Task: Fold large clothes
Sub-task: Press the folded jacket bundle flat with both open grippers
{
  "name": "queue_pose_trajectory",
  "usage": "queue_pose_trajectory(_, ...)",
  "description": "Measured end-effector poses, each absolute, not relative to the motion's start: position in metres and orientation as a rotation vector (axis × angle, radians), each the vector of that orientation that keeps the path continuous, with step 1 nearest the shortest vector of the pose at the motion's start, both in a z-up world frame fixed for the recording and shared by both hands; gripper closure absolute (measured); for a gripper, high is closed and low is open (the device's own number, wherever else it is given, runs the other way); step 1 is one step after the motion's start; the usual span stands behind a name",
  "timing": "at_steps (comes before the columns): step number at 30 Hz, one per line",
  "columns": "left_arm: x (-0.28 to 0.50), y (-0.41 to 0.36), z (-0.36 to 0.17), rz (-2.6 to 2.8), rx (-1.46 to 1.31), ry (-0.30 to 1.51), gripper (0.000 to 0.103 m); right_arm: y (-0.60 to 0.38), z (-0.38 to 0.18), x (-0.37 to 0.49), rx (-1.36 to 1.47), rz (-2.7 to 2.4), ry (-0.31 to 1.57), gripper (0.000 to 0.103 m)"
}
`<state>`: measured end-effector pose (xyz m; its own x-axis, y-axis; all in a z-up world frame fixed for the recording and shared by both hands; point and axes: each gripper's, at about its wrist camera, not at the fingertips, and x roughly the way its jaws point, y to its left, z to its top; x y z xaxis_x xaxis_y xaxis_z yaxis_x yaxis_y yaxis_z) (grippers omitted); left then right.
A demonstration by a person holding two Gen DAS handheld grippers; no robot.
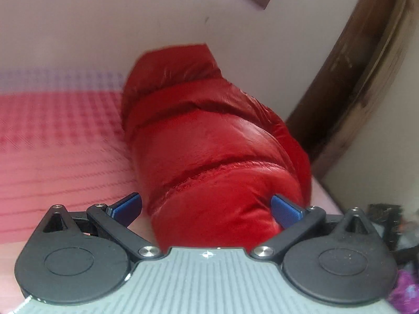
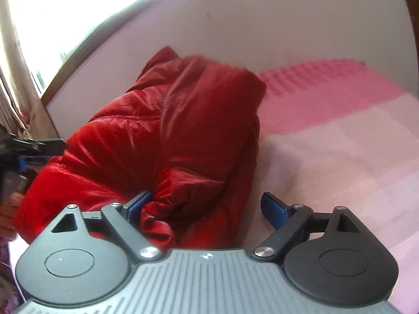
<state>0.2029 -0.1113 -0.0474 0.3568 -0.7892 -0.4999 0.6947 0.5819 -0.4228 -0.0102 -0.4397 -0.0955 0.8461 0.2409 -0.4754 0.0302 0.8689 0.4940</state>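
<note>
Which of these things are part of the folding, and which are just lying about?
Part of the job: red puffer jacket, left gripper, right gripper.

Just there: pink bedspread, wooden frame, curtain.

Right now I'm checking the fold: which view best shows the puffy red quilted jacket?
The right wrist view: the puffy red quilted jacket shows its folded bulk and side edge on the pink bedspread. The left wrist view sees only one blurred end.

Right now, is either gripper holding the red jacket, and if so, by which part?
Nothing is held. The left gripper and right gripper both stand open; the red jacket lies folded on the bed.
</note>
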Motion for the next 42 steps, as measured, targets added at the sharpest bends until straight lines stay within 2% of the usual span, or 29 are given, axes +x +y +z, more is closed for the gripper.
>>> queue_pose_trajectory(2,0.211,-0.112,-0.053,-1.015,-0.164,0.747,0.000,-0.451,-0.101,-0.003,0.572,0.152,0.582,0.005)
queue_pose_trajectory(8,0.226,-0.119,-0.059,-1.105,-0.152,0.778,0.000,-0.466,-0.108,0.023,0.645,0.276,0.611,0.000)
queue_pose_trajectory(14,0.239,-0.127,-0.067,-1.105,-0.151,0.833,0.000,-0.459,-0.112,0.060,0.682,0.393,0.638,0.000)
queue_pose_trajectory(18,0.227,-0.128,-0.066,-1.067,-0.102,0.780,0.000,-0.452,-0.115,0.066,0.649,0.400,0.615,0.000)
queue_pose_trajectory(23,0.196,-0.137,-0.055,-0.944,-0.026,0.686,0.004,-0.446,-0.111,0.055,0.575,0.359,0.565,0.017)
queue_pose_trajectory(26,0.185,-0.143,-0.053,-0.899,0.018,0.654,0.006,-0.443,-0.109,0.049,0.544,0.345,0.544,0.022)
queue_pose_trajectory(33,0.188,-0.145,-0.050,-0.876,0.035,0.668,0.002,-0.442,-0.110,0.045,0.542,0.326,0.531,0.022)
queue_pose_trajectory(42,0.183,-0.147,-0.049,-0.863,0.053,0.644,0.000,-0.441,-0.111,0.044,0.554,0.315,0.536,0.017)
